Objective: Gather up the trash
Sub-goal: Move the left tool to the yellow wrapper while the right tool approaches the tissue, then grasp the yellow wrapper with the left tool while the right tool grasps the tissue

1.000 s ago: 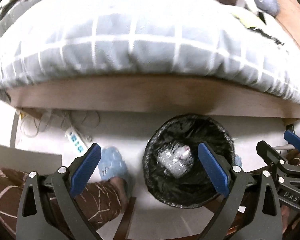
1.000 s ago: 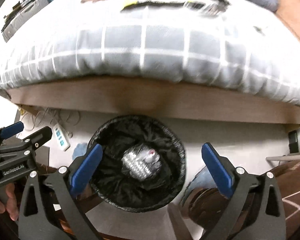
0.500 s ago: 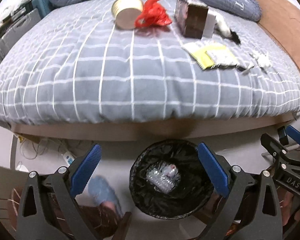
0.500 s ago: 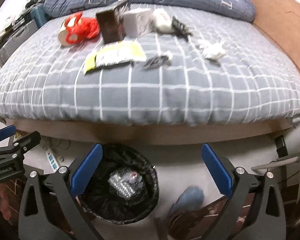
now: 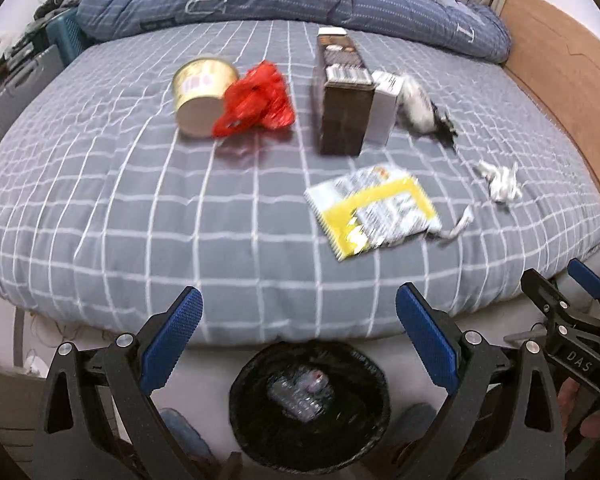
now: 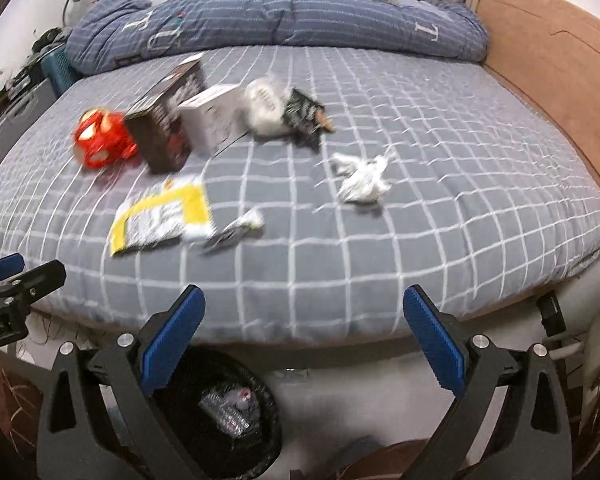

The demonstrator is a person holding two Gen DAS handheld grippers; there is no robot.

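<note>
We see a bed point(image 5: 148, 208) with a grey checked cover, and the trash lies spread across it: a tin point(image 5: 202, 96) on its side touching a red bag point(image 5: 256, 100), a dark box point(image 5: 344, 100) standing with a white box point(image 5: 384, 110) just beside it, a white wad point(image 5: 414, 102) next to a black wrapper point(image 5: 444, 126), a yellow packet point(image 5: 374, 210) lying flat nearer the bed's edge, and a crumpled tissue point(image 5: 498, 180) well apart toward the headboard side. A folded blue duvet point(image 6: 276, 20) runs along the far side of the bed, and dark cases point(image 5: 16, 80) stand off its left side. Nothing stands between the grippers and the trash. On the floor against the bed's near edge we find a bin point(image 5: 356, 440) lined with a black bag; it holds one crushed clear bottle point(image 5: 300, 394) and, as far as we can see, nothing more. The left gripper point(image 5: 300, 340) is spread wide above the bin, holds nothing and touches nothing. The right gripper point(image 6: 304, 340) is likewise spread wide and empty; the bin sits below its left finger point(image 6: 172, 340). Each gripper shows at the edge of the other's view.
</note>
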